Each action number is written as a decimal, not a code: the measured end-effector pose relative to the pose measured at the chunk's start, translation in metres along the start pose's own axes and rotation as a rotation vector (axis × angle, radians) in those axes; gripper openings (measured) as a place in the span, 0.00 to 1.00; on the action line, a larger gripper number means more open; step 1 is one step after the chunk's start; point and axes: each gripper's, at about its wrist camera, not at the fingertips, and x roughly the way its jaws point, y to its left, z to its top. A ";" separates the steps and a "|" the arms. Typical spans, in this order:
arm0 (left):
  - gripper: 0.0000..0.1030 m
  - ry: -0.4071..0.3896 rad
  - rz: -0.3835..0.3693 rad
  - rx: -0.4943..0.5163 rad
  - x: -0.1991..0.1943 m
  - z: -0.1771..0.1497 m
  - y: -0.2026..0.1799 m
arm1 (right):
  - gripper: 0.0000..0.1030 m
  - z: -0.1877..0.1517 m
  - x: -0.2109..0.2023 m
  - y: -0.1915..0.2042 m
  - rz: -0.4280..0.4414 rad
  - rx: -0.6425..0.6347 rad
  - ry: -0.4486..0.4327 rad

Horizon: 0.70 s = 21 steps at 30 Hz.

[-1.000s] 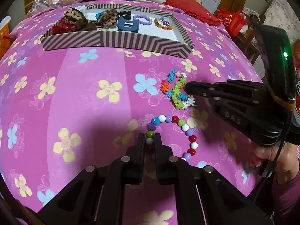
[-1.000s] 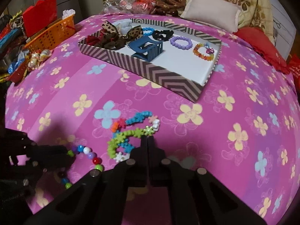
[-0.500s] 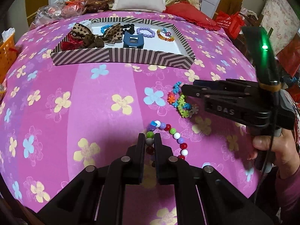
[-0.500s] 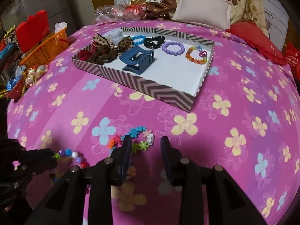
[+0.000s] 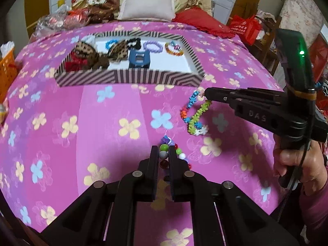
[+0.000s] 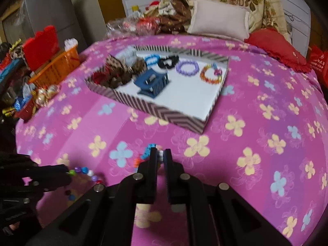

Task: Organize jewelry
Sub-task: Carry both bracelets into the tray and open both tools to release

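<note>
My left gripper [image 5: 164,153] is shut on a bracelet of round coloured beads [image 5: 164,148], which hangs just above the pink flowered bedspread [image 5: 82,123]. To its right, my right gripper [image 5: 205,92] is shut on a flower-bead bracelet [image 5: 195,114] that dangles from its tip, clear of the cloth. In the right wrist view the right gripper [image 6: 160,153] pinches a white piece of the flower-bead bracelet [image 6: 146,152]. The left gripper [image 6: 68,173] with the round bead bracelet [image 6: 85,170] is at lower left. Beyond stands the striped tray [image 5: 127,78], holding bows, a blue clip and several bracelets.
An orange basket [image 6: 55,69] and clutter sit off the bed's left side. A pale pillow [image 5: 146,4] and a red cushion [image 5: 201,22] lie behind the tray [image 6: 164,112]. A person's hand [image 5: 295,162] holds the right gripper's handle.
The right gripper opened over the flower-bead bracelet, then shut on it and lifted it off the bedspread. The left gripper rose with the round bead bracelet, which now hangs bunched.
</note>
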 end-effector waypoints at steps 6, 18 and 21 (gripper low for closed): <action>0.12 -0.042 0.000 0.021 -0.017 0.020 -0.005 | 0.05 0.022 -0.032 0.004 0.018 -0.016 -0.068; 0.12 -0.139 0.021 0.034 -0.036 0.099 -0.010 | 0.05 0.085 -0.050 -0.008 -0.020 -0.022 -0.141; 0.12 -0.151 0.026 0.036 -0.029 0.117 -0.016 | 0.05 0.094 -0.039 -0.016 -0.030 -0.003 -0.131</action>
